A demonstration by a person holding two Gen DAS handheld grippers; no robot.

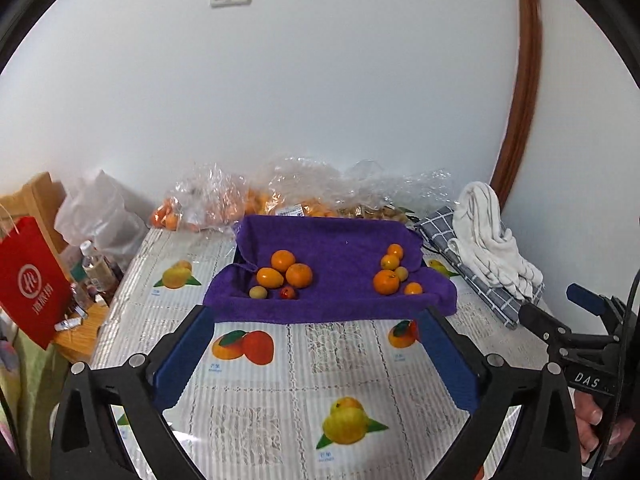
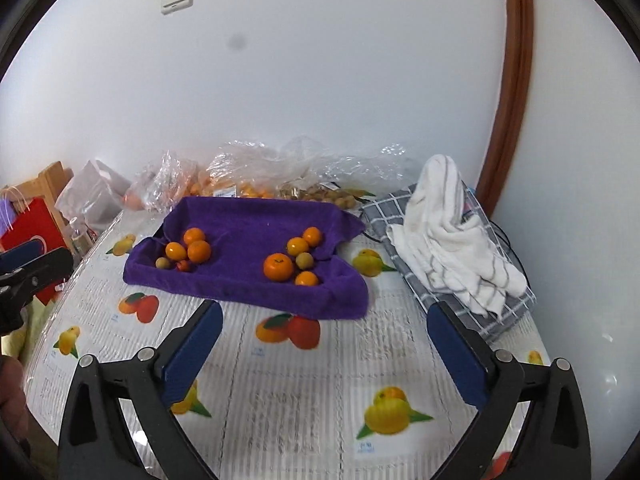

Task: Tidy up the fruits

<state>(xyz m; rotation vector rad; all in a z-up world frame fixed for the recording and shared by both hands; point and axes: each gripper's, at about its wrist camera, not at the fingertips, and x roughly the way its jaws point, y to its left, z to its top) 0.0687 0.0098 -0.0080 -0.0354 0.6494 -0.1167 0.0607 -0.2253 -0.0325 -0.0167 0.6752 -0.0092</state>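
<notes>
A purple towel-lined tray (image 1: 340, 256) (image 2: 248, 236) holds two groups of fruit. The left group (image 1: 286, 272) (image 2: 192, 248) has three oranges, a small greenish fruit and a small red fruit. The right group (image 1: 392, 276) (image 2: 296, 260) has several oranges and a pale round fruit. My left gripper (image 1: 316, 316) is open and empty, its blue fingers just before the tray's near edge. My right gripper (image 2: 324, 312) is open and empty, near the tray's front right corner. The right gripper also shows in the left wrist view (image 1: 560, 316).
Clear plastic bags of oranges and other fruit (image 1: 256, 196) (image 2: 280, 176) lie behind the tray by the wall. A white towel on a grey checked cloth (image 1: 492, 248) (image 2: 452, 240) lies at the right. A red paper bag (image 1: 30, 280) and bottles stand left of the table.
</notes>
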